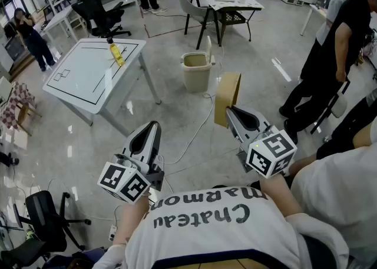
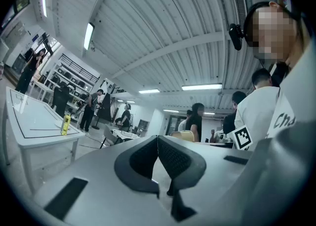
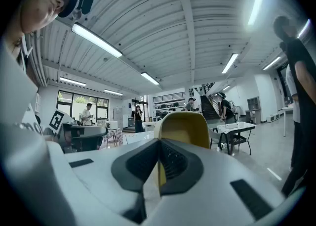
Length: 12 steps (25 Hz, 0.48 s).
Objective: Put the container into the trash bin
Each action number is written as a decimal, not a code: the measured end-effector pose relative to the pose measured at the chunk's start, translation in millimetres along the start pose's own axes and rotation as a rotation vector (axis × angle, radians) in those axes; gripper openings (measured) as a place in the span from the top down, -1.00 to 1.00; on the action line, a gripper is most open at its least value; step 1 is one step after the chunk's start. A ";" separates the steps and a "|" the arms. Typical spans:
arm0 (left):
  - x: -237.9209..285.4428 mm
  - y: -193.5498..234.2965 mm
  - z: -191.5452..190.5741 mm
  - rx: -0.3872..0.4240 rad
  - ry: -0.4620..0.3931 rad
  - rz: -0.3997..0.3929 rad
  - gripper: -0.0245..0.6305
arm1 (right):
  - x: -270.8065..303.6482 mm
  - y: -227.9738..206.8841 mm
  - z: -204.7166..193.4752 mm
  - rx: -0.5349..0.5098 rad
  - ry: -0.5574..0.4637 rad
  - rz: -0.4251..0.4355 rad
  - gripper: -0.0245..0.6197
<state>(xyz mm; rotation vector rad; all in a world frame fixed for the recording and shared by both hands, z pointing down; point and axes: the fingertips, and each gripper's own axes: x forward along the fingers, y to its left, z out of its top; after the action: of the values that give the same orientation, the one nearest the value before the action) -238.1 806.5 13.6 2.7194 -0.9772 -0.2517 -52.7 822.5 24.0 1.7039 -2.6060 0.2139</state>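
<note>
container: tan, upright, held aloft | trash bin: beige, open, on floor

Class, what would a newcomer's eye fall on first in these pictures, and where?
The tan container, pinched in the right gripper's jaws at centre. Just beyond it, the beige trash bin stands on the floor, while the left gripper is shut on nothing.

1. Your head camera looks steeply down onto the left gripper, the right gripper and the floor.
2. Your left gripper view sits close behind its jaws, tilted up toward the ceiling. It shares the white table with the head view.
3. Your right gripper view rides just as close, also tilted up. It shares the container with the head view.
</note>
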 end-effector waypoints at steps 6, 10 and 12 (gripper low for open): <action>0.7 1.2 5.5 0.006 -0.008 -0.004 0.85 | 1.6 -2.7 3.1 0.017 -0.003 0.001 0.82; 3.1 3.4 7.7 0.007 -0.010 -0.004 0.85 | 3.4 -6.1 3.8 -0.018 0.004 -0.014 0.82; 4.6 5.4 5.2 0.007 -0.002 0.001 0.85 | 3.6 -7.5 2.0 -0.016 0.004 -0.014 0.82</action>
<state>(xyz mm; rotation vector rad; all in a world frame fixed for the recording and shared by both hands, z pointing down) -239.2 798.6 9.8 2.7254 -0.9818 -0.2506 -47.2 816.0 23.1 1.7147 -2.5852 0.1954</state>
